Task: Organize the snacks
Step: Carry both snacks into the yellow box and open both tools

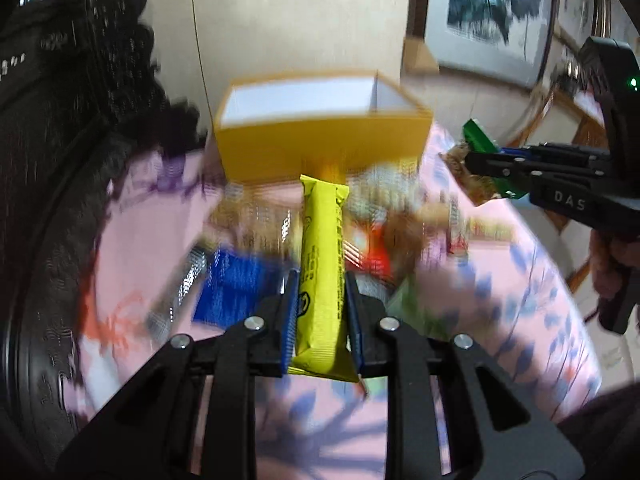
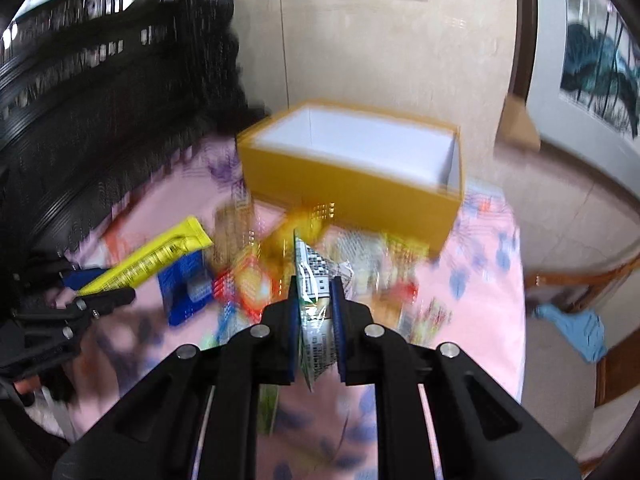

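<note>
The yellow snack bar (image 1: pixel 323 276) sat lengthwise between the blue pads (image 1: pixel 291 312) of the left gripper (image 1: pixel 320 292), which had closed tight on its lower half; the wrapper's free end pointed away from the gripper toward the yellow box (image 1: pixel 320 152). From the right wrist view the same bar (image 2: pixel 148 262) stuck out slantwise from the left gripper (image 2: pixel 100 292) at the far left, held clear above the cloth.

The right gripper (image 2: pixel 316 292) was clamped just as narrowly on a green-and-white snack packet (image 2: pixel 314 308) with a printed code panel, which stood on edge between the pads. In the left wrist view that gripper (image 1: pixel 480 160) showed at the right, pinching a green packet (image 1: pixel 480 142).

Ahead of both grippers stood the box (image 2: pixel 352 192), open-topped, white inside, with nothing visible in it. Between the box and the grippers lay a blurred heap of loose snacks (image 2: pixel 248 280), among them a blue packet (image 1: pixel 236 288) just left of the left gripper's fingers and a red-orange one (image 1: pixel 374 256) to their right. Everything rested on a pink floral tablecloth (image 2: pixel 472 320). Black perforated equipment (image 2: pixel 100 140) stood to the left, a beige wall (image 2: pixel 380 48) behind the box, and a framed picture (image 1: pixel 488 12) at the right.
</note>
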`<move>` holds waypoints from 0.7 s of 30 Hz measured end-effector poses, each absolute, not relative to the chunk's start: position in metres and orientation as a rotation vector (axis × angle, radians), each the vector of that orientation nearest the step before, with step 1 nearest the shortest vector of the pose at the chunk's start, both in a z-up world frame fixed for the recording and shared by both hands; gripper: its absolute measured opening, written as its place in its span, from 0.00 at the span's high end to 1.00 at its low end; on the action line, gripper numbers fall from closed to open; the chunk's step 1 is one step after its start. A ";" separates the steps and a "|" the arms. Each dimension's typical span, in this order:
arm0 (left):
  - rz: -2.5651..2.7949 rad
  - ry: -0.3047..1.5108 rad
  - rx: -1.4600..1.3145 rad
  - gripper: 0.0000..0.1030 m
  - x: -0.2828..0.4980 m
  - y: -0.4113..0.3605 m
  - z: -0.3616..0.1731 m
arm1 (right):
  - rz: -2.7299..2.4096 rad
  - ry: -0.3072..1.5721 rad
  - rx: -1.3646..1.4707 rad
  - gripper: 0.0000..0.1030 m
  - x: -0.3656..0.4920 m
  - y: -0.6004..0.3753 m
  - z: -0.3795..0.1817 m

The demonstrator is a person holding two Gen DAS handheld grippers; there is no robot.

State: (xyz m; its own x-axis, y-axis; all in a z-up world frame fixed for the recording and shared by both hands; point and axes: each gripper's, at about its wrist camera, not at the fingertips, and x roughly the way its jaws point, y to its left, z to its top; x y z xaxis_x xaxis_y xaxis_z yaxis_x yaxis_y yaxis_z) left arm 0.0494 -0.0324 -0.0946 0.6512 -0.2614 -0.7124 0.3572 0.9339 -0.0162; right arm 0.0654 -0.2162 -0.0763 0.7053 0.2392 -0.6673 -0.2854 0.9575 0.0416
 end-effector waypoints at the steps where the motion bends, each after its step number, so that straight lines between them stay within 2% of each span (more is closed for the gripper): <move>1: -0.354 0.767 0.115 0.79 0.059 -0.035 -0.086 | 0.293 0.690 -0.047 0.86 0.078 -0.218 -0.063; 9: -0.340 0.654 0.057 0.79 0.182 -0.065 -0.034 | 0.249 0.552 0.081 0.86 0.173 -0.239 -0.018; 17: -0.285 0.755 0.090 0.78 0.308 -0.096 -0.048 | 0.203 0.584 0.133 0.86 0.247 -0.254 -0.032; 18: -0.273 0.758 0.098 0.74 0.315 -0.098 -0.051 | 0.198 0.589 0.131 0.86 0.252 -0.253 -0.035; 19: -0.268 0.760 0.108 0.55 0.319 -0.100 -0.053 | 0.193 0.592 0.129 0.85 0.258 -0.253 -0.038; 20: -0.253 0.757 0.115 0.41 0.322 -0.101 -0.053 | 0.190 0.599 0.132 0.83 0.266 -0.254 -0.040; 21: -0.223 0.741 0.116 0.23 0.322 -0.100 -0.052 | 0.194 0.613 0.139 0.78 0.272 -0.254 -0.043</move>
